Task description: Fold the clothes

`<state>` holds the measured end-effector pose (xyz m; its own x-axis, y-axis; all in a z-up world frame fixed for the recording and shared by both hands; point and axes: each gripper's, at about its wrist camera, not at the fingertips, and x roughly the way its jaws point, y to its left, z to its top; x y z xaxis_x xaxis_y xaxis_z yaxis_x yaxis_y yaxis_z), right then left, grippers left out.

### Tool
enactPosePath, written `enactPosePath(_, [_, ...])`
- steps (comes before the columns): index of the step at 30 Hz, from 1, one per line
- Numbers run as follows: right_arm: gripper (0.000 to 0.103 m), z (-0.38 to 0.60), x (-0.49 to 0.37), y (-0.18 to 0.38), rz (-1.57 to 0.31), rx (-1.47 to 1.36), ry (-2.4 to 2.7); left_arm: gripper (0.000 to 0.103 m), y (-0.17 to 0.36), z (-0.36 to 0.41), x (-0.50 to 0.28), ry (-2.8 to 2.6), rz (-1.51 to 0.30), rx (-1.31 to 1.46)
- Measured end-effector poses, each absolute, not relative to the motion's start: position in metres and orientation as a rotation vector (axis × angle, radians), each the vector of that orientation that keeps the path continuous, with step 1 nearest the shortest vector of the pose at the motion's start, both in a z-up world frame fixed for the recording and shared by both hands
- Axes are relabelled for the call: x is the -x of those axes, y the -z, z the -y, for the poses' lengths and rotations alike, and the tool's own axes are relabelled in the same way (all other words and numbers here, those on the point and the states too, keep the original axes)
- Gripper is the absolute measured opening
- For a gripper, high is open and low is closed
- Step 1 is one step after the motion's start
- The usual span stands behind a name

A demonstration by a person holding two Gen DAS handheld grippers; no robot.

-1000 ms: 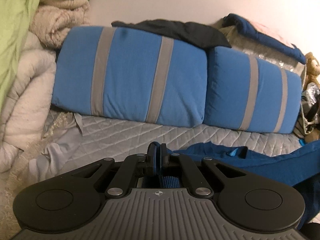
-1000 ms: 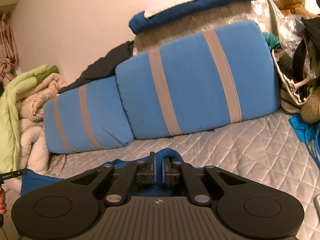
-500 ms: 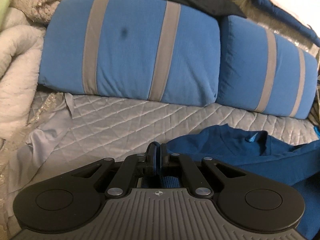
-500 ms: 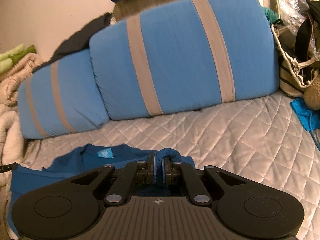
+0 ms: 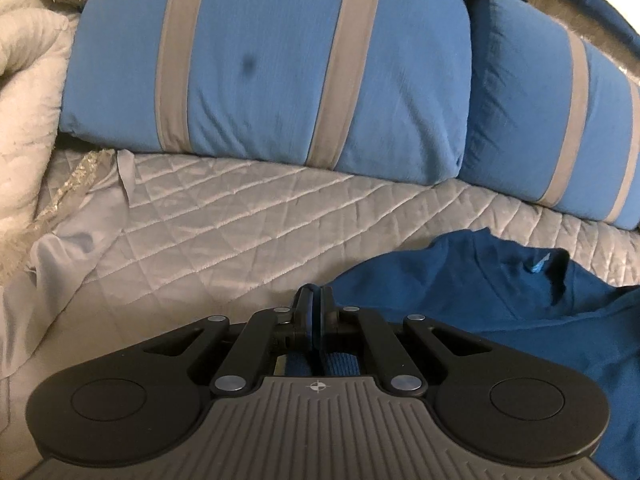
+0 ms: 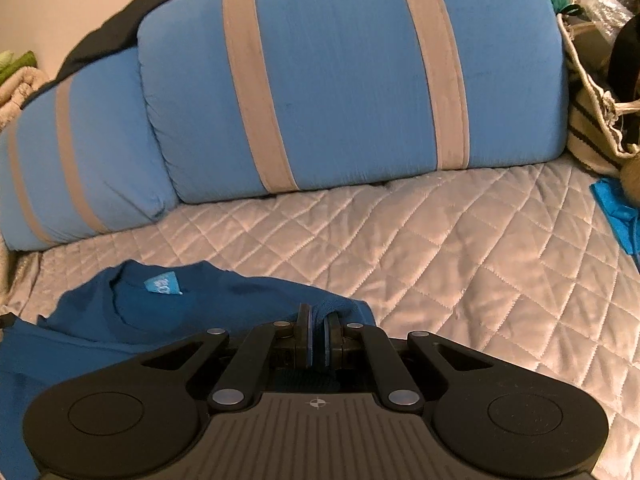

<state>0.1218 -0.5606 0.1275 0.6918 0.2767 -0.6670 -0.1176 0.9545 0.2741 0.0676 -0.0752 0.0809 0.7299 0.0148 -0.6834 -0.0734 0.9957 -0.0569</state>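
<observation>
A dark blue shirt [image 5: 500, 300] with a light blue neck label [image 6: 163, 283] hangs low over the quilted grey bedspread [image 5: 240, 232], its collar side toward the pillows. My left gripper [image 5: 314, 300] is shut on the shirt's left edge; blue cloth shows between and below its pads. My right gripper [image 6: 318, 320] is shut on a bunched fold of the same shirt [image 6: 140, 320] at its right edge. The shirt stretches between the two grippers, and its lower part is hidden under them.
Two blue pillows with grey stripes [image 5: 280, 60] [image 6: 340, 72] lean along the back of the bed. A pile of cream blankets [image 5: 24, 100] lies at the left. A striped bag [image 6: 596, 112] and a bright blue cloth [image 6: 616, 208] sit at the right.
Both grippers have come down and forward toward the pillows, carrying the shirt. The shirt's collar now lies lower, close to the bedspread, and the pillows fill more of each view.
</observation>
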Motion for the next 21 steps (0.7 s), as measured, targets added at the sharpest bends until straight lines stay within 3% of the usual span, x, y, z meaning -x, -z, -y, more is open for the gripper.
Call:
enactPosePath(17, [0.009,0.541,-0.136,-0.114,-0.823,-0.1,-0.199,0.007,-0.067,0.083,-0.087,-0.086,-0.797,0.031])
enactPosePath(18, [0.011,0.54,-0.135,-0.115,-0.825,-0.088,-0.207,0.007,-0.068,0.084,-0.087,-0.083,-0.802,0.03])
enactPosePath(21, [0.039,0.533,-0.131,-0.118,-0.837,-0.054,-0.231,0.01,-0.07,0.084,-0.085,-0.07,-0.813,0.025])
